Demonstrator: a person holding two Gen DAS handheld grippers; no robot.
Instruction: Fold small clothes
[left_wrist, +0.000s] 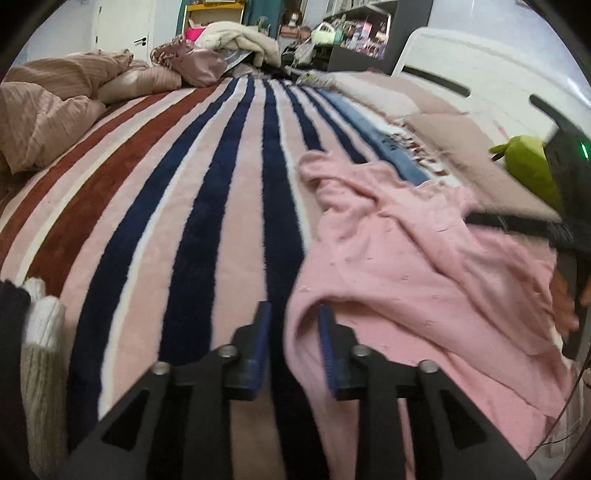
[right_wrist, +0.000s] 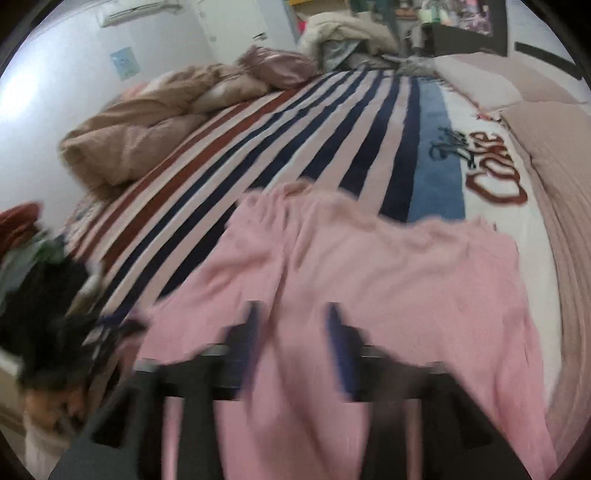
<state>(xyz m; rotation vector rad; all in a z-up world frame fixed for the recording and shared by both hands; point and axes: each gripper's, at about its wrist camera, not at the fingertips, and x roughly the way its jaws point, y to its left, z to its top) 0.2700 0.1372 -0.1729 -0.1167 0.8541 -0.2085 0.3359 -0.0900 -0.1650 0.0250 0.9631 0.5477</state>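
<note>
Both jaws parted over pink garment (right_wrist: 369, 266).

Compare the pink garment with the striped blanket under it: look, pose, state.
The pink garment is one plain colour; the striped blanket runs in navy, pink, white and rust bands. The garment lies crumpled with raised folds; the blanket is spread flat. The garment covers only a near patch; the blanket spans most of the bed. Both look soft and fuzzy.

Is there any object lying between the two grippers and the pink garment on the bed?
Nothing visible stands in the way. The left gripper hangs open at the near edge of the pink garment. The right gripper hangs open directly over the same cloth, though its view is blurred.
</note>
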